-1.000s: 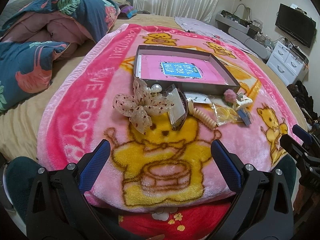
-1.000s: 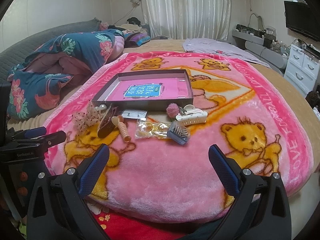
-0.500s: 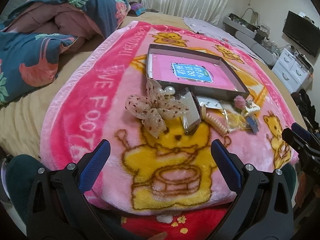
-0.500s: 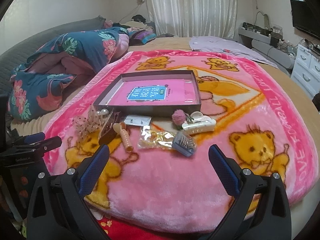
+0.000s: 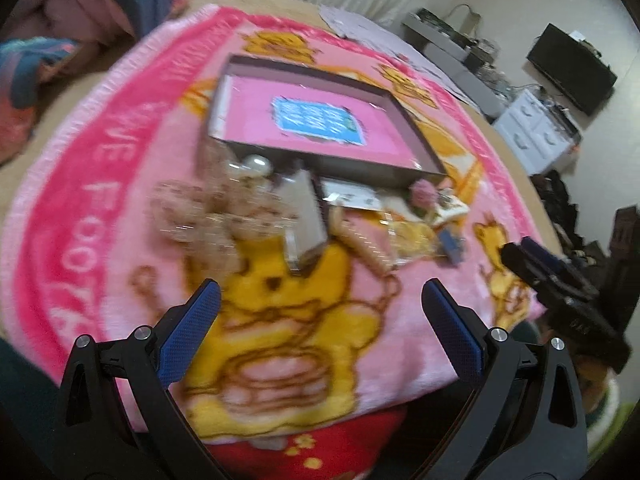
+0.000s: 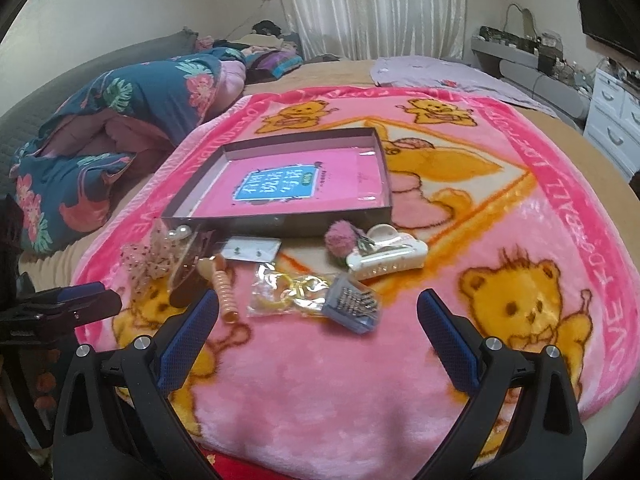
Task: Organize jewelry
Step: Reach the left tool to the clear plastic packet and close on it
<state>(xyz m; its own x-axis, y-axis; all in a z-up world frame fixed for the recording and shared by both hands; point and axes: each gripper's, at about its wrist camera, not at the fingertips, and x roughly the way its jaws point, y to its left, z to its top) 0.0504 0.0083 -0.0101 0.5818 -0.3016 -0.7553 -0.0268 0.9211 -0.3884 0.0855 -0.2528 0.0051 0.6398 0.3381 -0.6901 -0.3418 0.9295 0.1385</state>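
Hovering over pink bear blanket (image 6: 320, 392) on bed; both jaws spread wide, holding nothing. Left gripper (image 5: 320, 300) aimed toward lace bow clip (image 5: 208, 216); right gripper (image 6: 318, 312) aimed toward clear bag of yellow bands (image 6: 288, 288) and small blue comb (image 6: 352, 306). Jewelry heaped just in front of shallow dark box (image 6: 280, 220), box bare apart from its pink liner. Left view badly blurred. Risks:
- bow, pearls (image 6: 180, 234) and spiral hair tie (image 6: 224, 288) overlapping: likely to snag, dragging neighbours.
- plush pile likely to catch in jaws on low pinch.
- slippery bag may slide free.
- white claw clip (image 6: 386, 262) touching pompom (image 6: 340, 240).
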